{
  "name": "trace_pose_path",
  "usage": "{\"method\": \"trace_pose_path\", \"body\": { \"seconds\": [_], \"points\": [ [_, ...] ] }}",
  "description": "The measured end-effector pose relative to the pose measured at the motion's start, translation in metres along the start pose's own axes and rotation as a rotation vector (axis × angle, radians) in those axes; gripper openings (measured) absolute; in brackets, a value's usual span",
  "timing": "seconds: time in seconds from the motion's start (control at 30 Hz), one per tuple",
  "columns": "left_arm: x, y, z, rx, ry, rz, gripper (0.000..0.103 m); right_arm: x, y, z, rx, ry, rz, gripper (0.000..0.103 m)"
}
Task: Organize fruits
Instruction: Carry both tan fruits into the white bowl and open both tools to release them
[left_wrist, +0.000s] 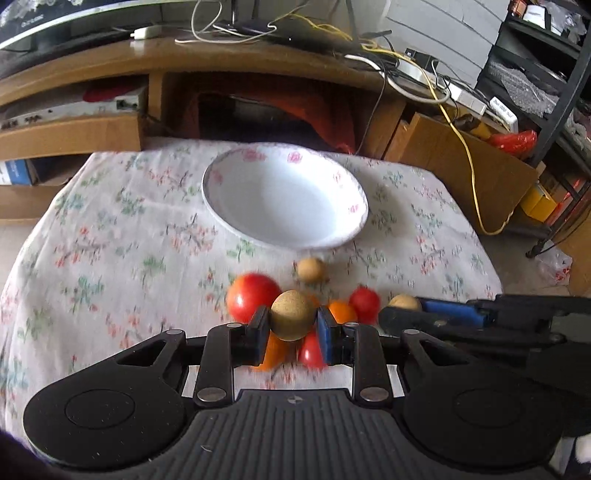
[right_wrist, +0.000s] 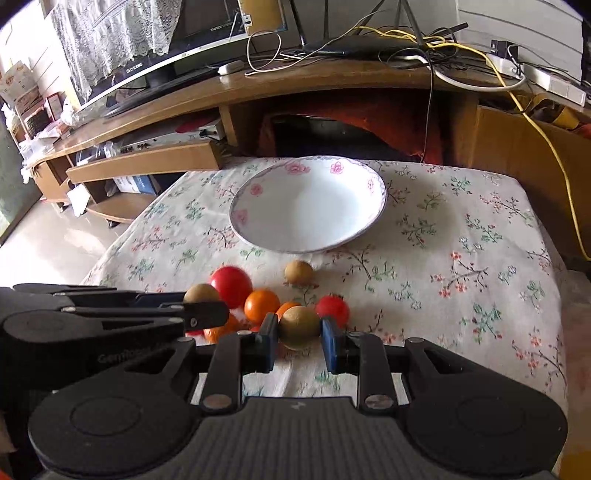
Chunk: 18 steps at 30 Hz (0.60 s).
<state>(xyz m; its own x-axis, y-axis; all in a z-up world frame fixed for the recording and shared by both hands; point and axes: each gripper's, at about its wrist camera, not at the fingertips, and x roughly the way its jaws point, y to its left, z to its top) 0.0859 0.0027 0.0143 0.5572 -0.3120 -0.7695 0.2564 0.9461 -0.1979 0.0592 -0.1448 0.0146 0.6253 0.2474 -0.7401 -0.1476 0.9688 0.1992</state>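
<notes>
Left gripper (left_wrist: 293, 328): clamped on a tan-brown round fruit (left_wrist: 293, 314), pads pressing both its sides; the fruit sits above the heap on the cloth.
Right gripper (right_wrist: 299, 332): clamped on a second tan-brown fruit (right_wrist: 299, 326), pads tight on both its sides.
Each gripper in the other's view: the right one enters the left view from the right edge (left_wrist: 406, 308) with its fruit showing at the tip; the left one enters the right view from the left edge (right_wrist: 201, 302).
Heap of fruit: just past the fingertips, a big red fruit (right_wrist: 231, 281), an orange fruit (right_wrist: 261, 305), a smaller red fruit (right_wrist: 332, 309), with more orange and red pieces partly hidden behind the fingers.
Lone fruit: a third tan-brown fruit (right_wrist: 298, 272) lies apart from the heap, between it and the bowl.
Bowl (right_wrist: 258, 188): white, pink flowers on the rim, nothing inside, toward the far side of the cloth.
Floral tablecloth (right_wrist: 461, 258): covers the table.
Background: wooden TV bench (right_wrist: 332, 79) with cables.
</notes>
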Motion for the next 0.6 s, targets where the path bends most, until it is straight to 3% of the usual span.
{"method": "trace_pose_path", "body": {
  "seconds": [0.37,0.6],
  "points": [
    [0.04,0.007,0.049,0.027,-0.008,0.017,0.034,0.043,-0.015,0.046,-0.035,-0.027,-0.022,0.019],
    [0.067,0.017,0.063,0.026,0.01,0.041,0.034,0.077,-0.025,0.066,-0.037,-0.023,-0.01,0.019]
  ]
}}
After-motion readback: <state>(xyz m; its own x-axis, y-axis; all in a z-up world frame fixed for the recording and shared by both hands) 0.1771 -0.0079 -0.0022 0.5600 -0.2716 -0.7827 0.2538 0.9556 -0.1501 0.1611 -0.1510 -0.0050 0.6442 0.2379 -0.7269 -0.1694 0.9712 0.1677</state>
